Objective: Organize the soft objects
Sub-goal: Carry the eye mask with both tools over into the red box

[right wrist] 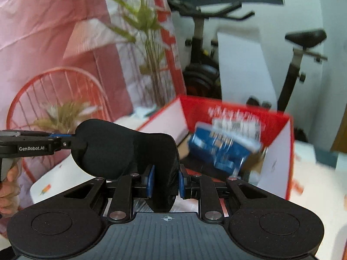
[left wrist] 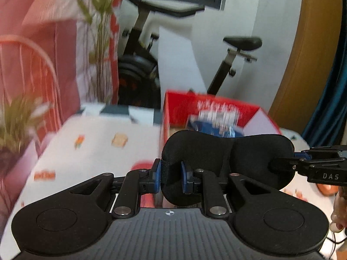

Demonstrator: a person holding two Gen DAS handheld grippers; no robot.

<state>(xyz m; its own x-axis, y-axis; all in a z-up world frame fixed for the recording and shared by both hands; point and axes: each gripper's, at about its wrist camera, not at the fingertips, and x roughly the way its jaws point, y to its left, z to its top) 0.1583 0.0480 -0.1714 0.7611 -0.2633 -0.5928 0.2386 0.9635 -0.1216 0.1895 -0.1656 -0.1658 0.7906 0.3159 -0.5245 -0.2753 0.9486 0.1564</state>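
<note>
A black padded eye mask hangs in the air between both grippers. My left gripper is shut on the mask's left end, blue pads pressing its strap. The right gripper comes in from the right edge of that view and pinches the mask's other end. In the right wrist view the same mask stretches leftward, my right gripper shut on its near end and the left gripper holding the far lobe. Behind the mask stands an open red cardboard box with a blue packet inside.
The box stands on a white printed cloth over a table. A red wire chair, leafy plants and a pink curtain lie to the left. An exercise bike stands by the white wall behind. A hand grips the left handle.
</note>
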